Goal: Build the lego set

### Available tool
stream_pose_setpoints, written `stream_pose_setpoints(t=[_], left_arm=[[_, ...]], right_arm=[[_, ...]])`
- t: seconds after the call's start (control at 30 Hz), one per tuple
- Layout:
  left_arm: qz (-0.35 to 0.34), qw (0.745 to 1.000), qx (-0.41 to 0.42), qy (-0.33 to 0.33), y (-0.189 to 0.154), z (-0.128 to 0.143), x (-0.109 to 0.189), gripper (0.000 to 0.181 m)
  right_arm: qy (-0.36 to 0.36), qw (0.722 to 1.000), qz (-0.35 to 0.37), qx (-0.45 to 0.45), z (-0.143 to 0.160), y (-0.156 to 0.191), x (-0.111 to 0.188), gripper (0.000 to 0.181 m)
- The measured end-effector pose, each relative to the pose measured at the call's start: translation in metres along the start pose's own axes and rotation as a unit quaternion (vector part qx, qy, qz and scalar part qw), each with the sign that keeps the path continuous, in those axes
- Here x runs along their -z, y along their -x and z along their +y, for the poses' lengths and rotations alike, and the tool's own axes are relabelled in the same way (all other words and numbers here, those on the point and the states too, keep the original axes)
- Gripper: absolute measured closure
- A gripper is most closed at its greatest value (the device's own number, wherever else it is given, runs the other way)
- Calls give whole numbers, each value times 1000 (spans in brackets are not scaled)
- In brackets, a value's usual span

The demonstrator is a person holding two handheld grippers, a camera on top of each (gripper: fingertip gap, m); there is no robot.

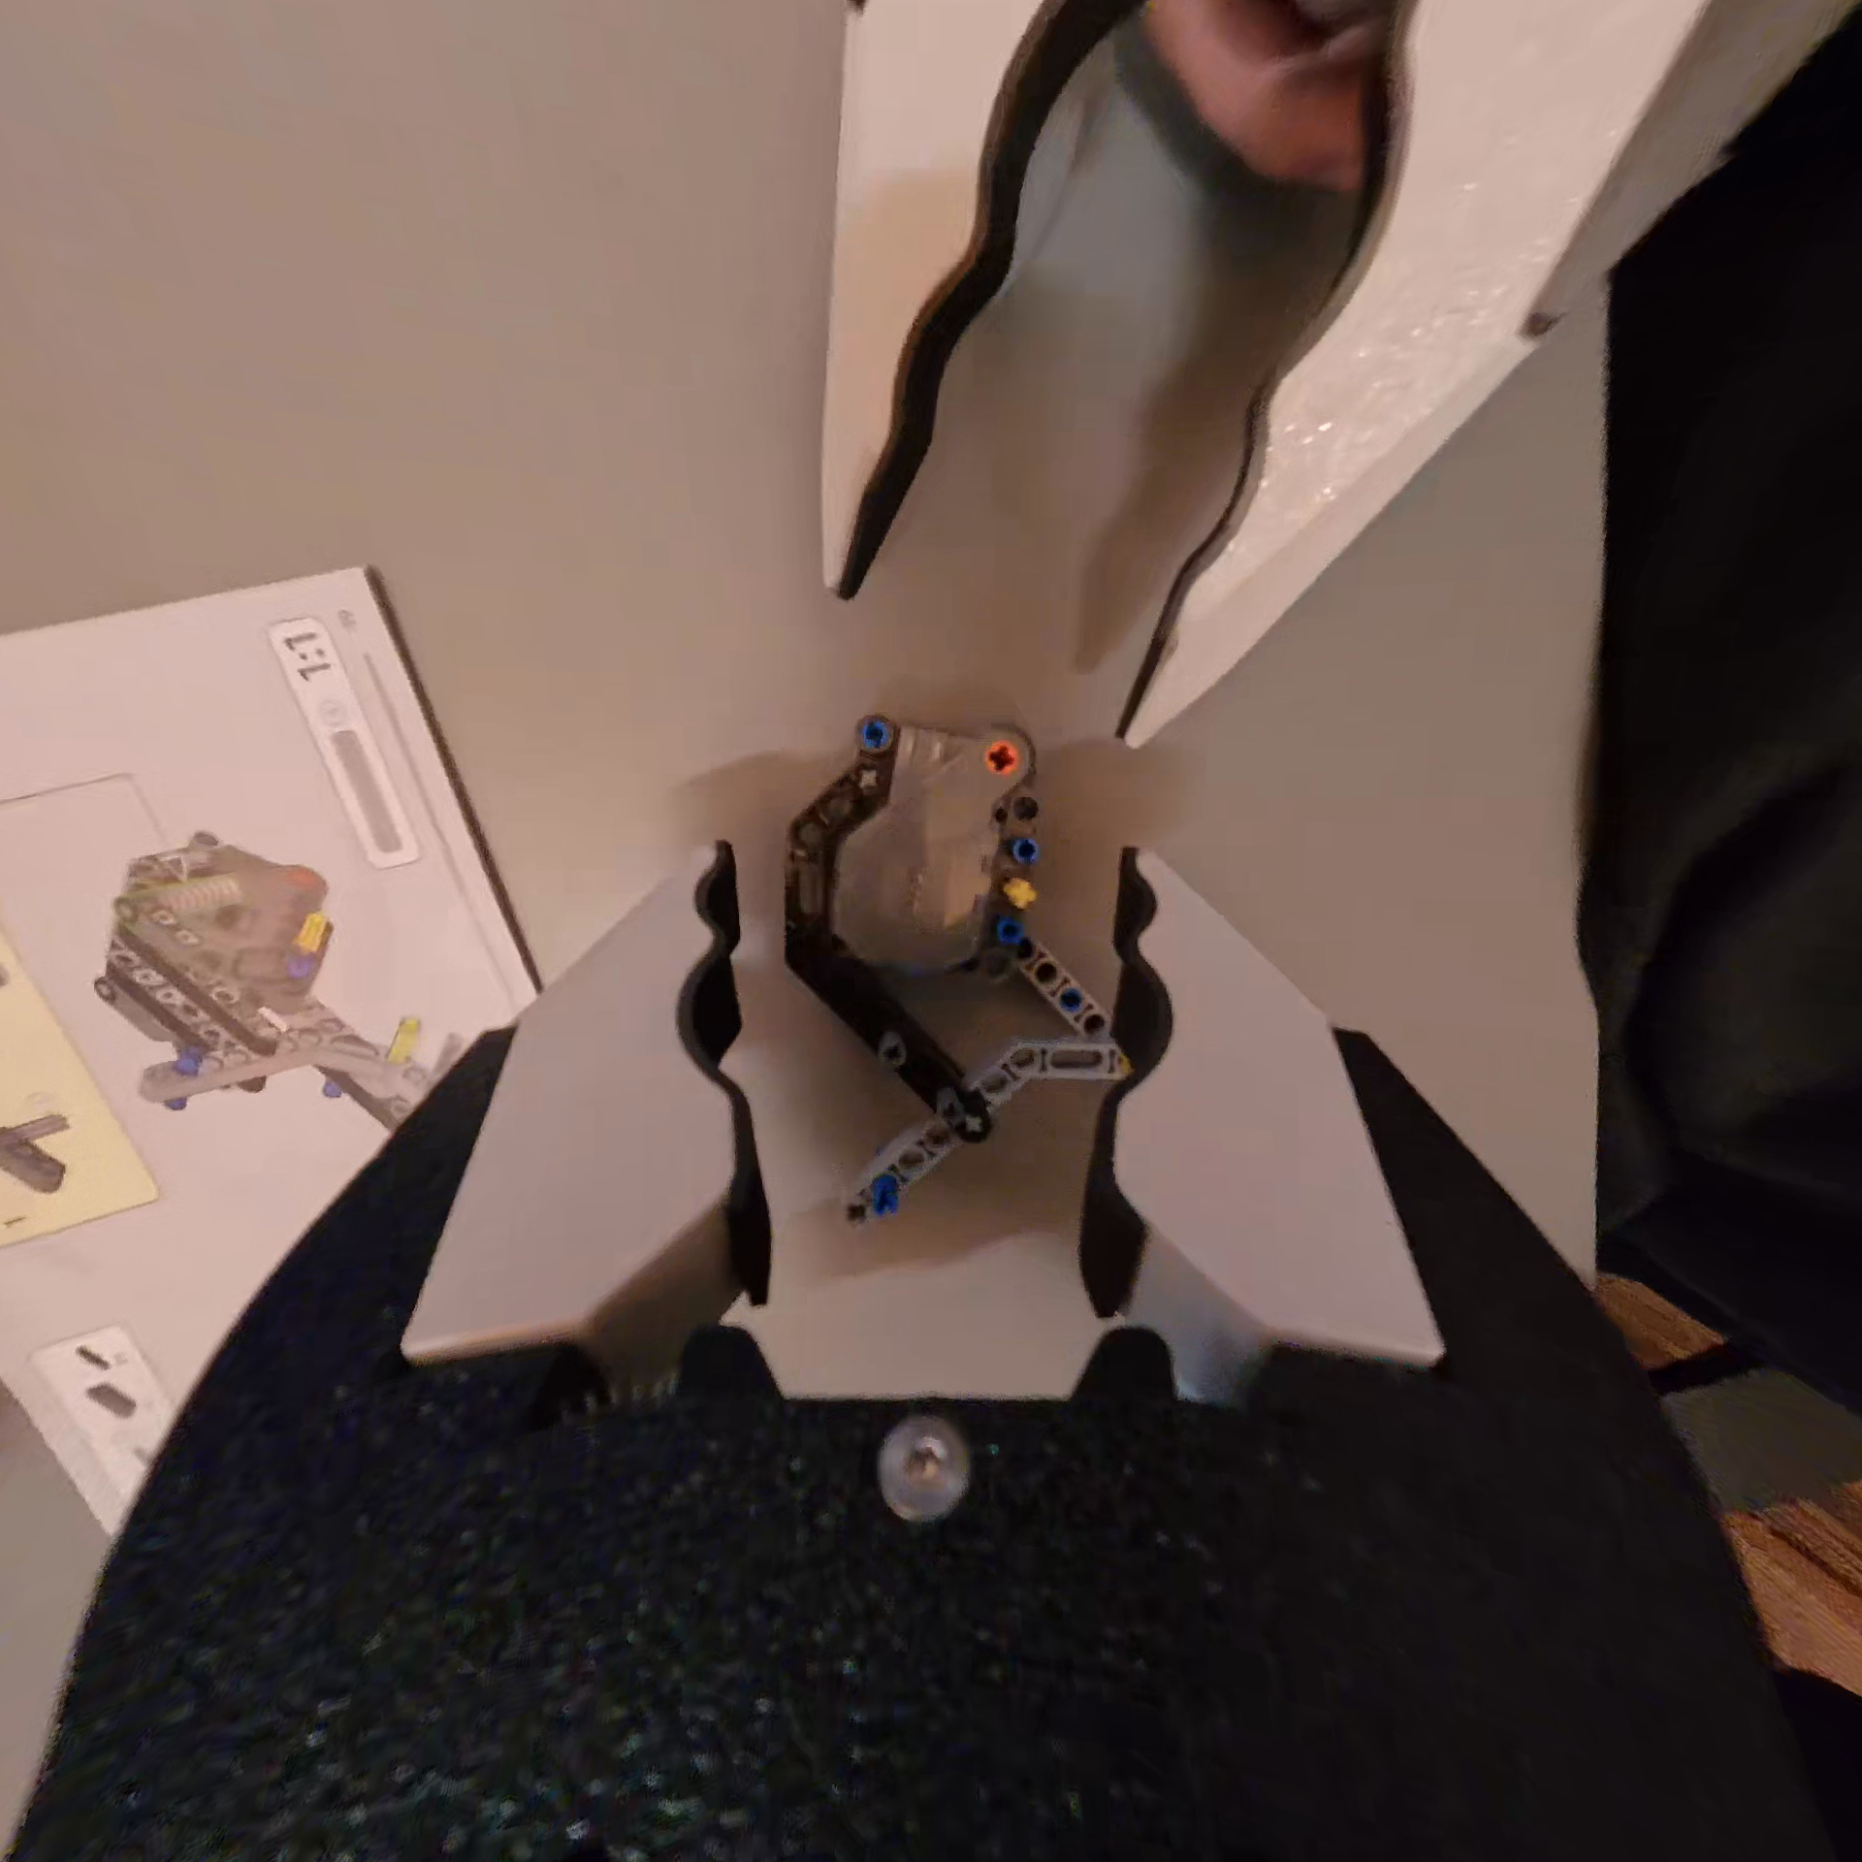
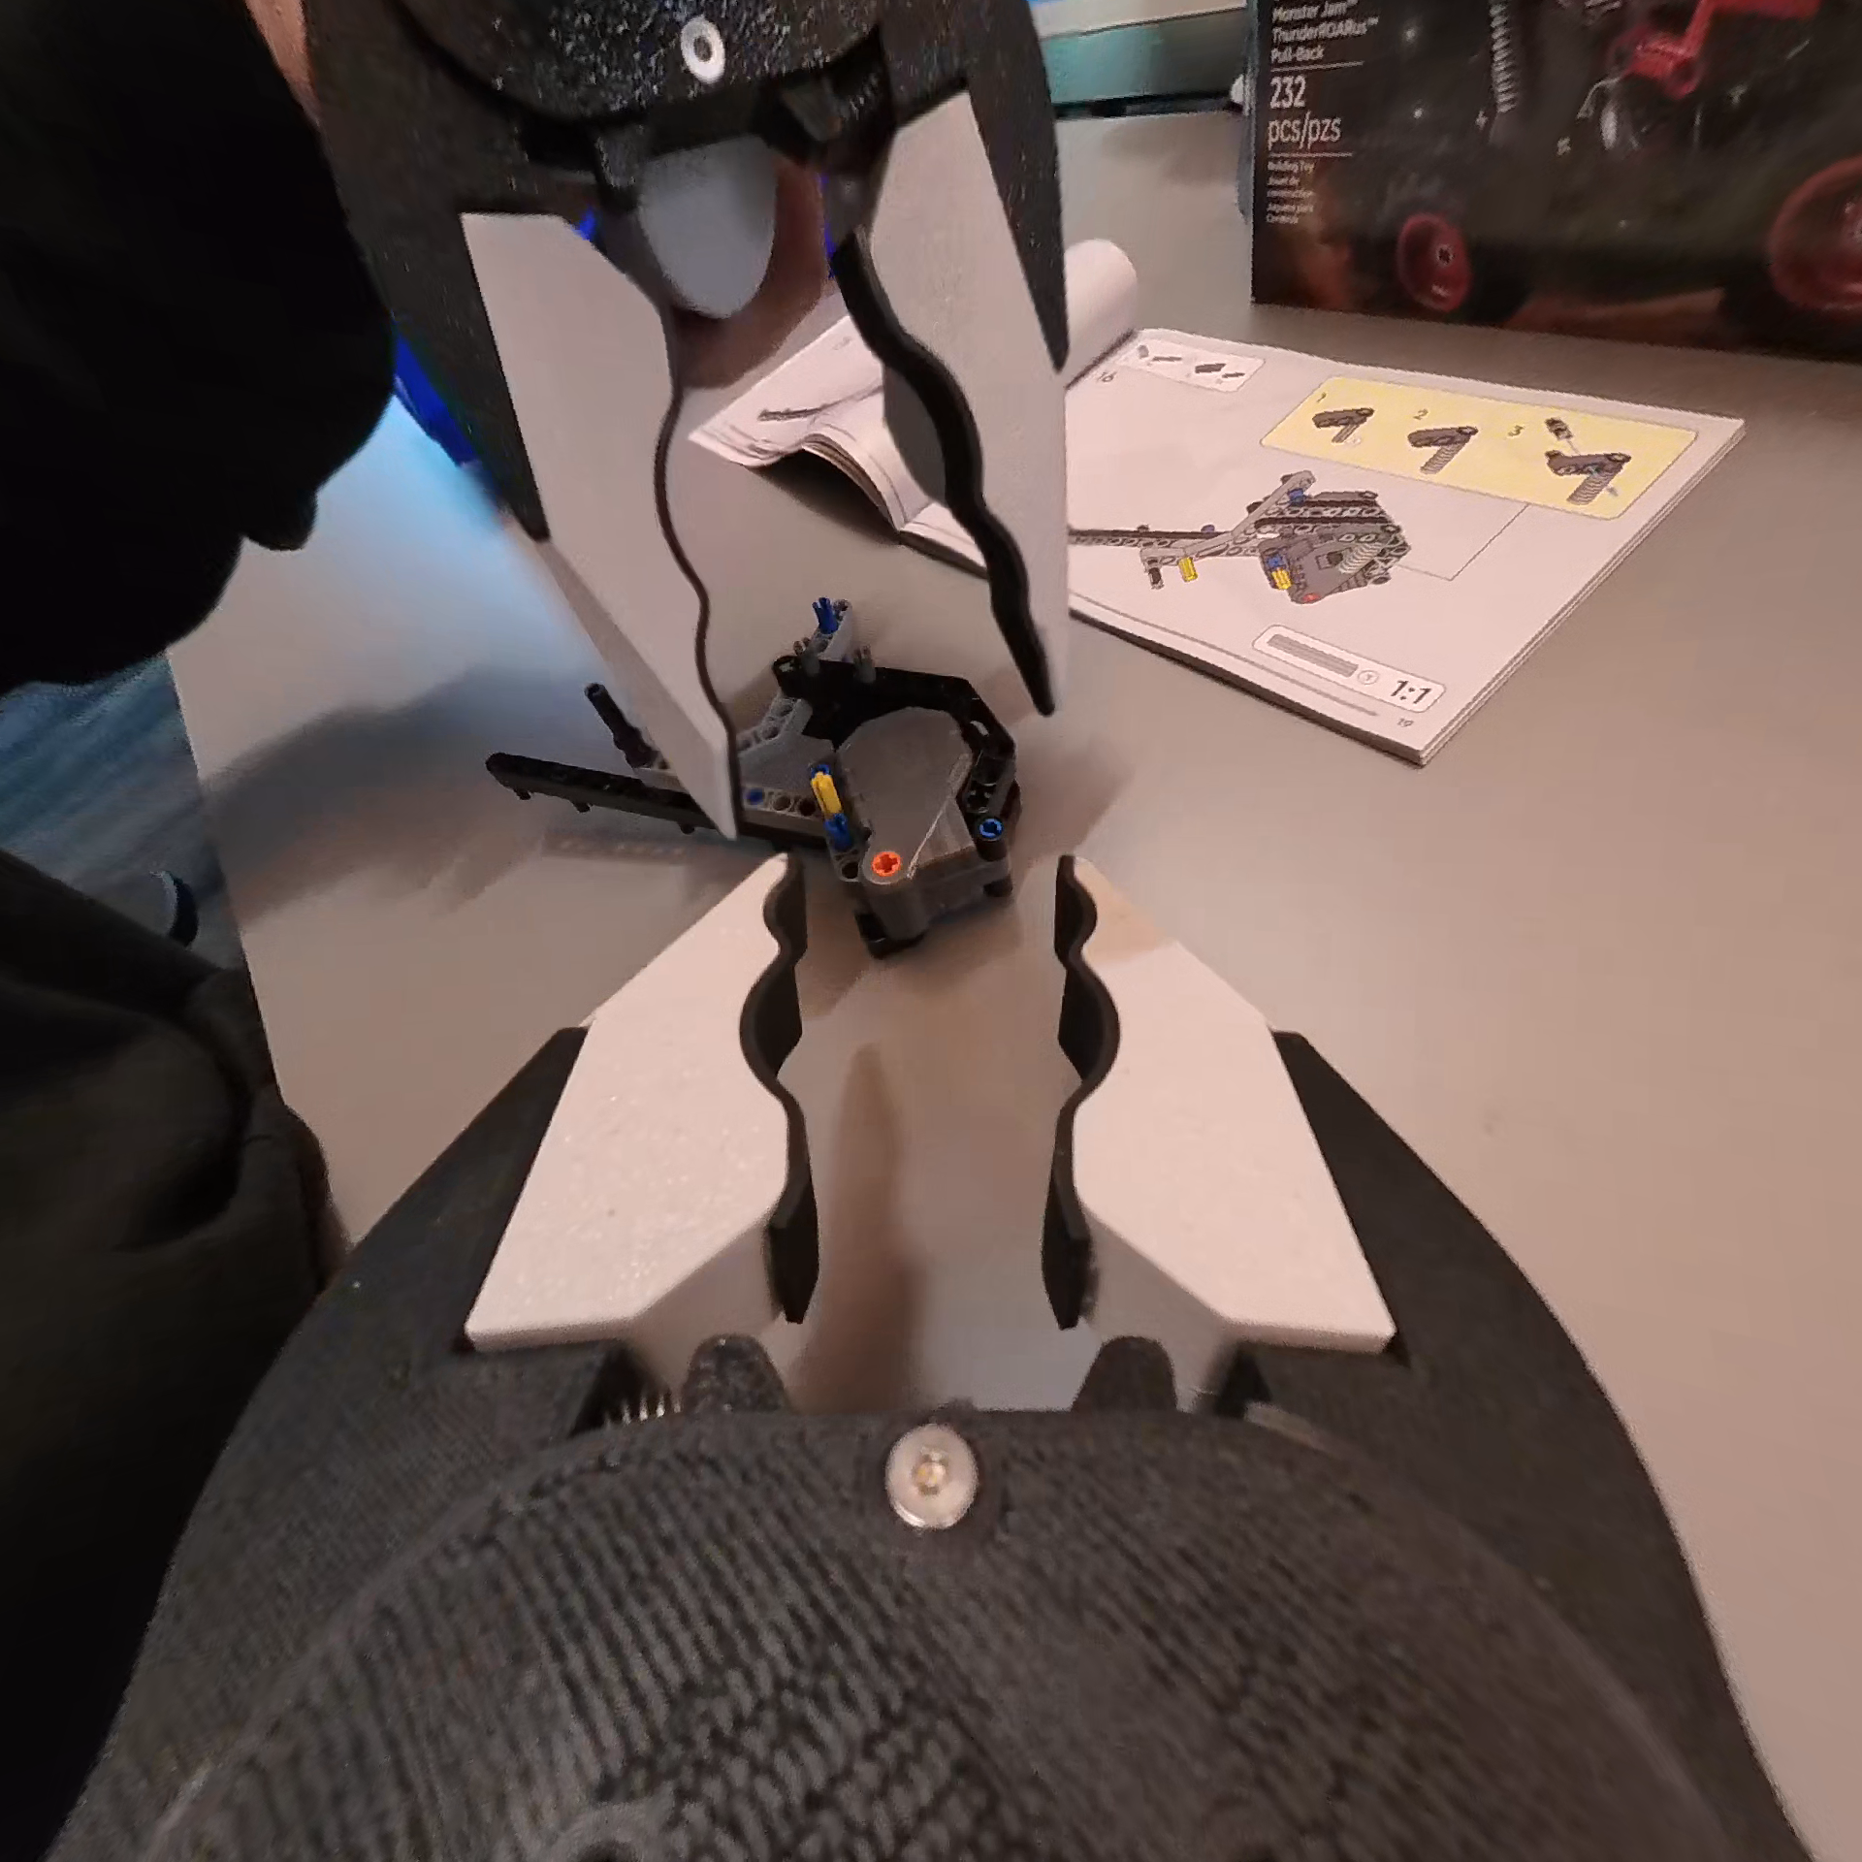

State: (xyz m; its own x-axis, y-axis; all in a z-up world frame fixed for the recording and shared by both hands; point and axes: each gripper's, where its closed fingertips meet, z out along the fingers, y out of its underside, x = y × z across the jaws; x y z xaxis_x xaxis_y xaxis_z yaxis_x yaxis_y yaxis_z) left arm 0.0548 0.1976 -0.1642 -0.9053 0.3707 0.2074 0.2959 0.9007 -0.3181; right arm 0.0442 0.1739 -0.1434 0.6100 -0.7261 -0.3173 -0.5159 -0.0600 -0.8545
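Note:
A partly built Lego assembly (image 1: 922, 897) lies on the grey table (image 1: 403, 302). It is a grey motor block with an orange axle hole, framed by black and light grey beams with blue pins and a yellow pin. My left gripper (image 1: 925, 867) hovers over it, open and empty, with its fingers on either side of it. My right gripper (image 2: 927, 872) is open and empty, its tips just short of the motor end of the assembly (image 2: 907, 796). The left gripper (image 2: 887, 766) comes down from above in the right wrist view. The right gripper (image 1: 987, 660) shows at the top of the left wrist view.
An open instruction booklet (image 2: 1310, 524) lies on the table beside the assembly; it also shows in the left wrist view (image 1: 202, 907). The Lego box (image 2: 1562, 151) stands behind it. A person's dark sleeve (image 2: 151, 302) is close on the left. The table edge and wooden floor (image 1: 1793, 1562) are nearby. My left and right fingertips are right by each other.

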Motion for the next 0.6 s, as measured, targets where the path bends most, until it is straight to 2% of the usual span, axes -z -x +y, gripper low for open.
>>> stream_pose_setpoints(t=[0.03,0.07,0.13,0.17,0.27,0.37,0.43,0.47,0.57,0.6], left_arm=[[-9,1000,6,18,1,4,-5,109],[-20,999,14,33,2,7,-10,111],[-45,997,29,52,4,12,-16,126],[-58,997,31,48,5,11,-16,126],[-122,992,3,17,6,6,-11,127],[-238,969,-55,-42,9,-7,11,128],[-312,938,-117,-96,2,-22,29,128],[-359,914,-145,-123,0,-29,41,127],[-504,817,-229,-163,-7,-40,78,128],[-532,794,-243,-165,-8,-39,84,129]], right_arm=[[-1,1000,-1,0,0,0,0,133],[-1,1000,0,-1,0,0,0,132],[1,1000,-3,-6,0,-1,0,131],[-1,1000,-5,-10,0,-1,1,130],[-11,1000,1,-29,-2,-5,3,127],[-10,998,-12,-54,0,-3,2,123],[-20,998,-23,-47,-4,3,0,118],[-32,998,-19,-40,-9,3,0,115],[-88,995,-39,-8,-33,18,3,111],[-110,993,-38,3,-42,21,6,112]])
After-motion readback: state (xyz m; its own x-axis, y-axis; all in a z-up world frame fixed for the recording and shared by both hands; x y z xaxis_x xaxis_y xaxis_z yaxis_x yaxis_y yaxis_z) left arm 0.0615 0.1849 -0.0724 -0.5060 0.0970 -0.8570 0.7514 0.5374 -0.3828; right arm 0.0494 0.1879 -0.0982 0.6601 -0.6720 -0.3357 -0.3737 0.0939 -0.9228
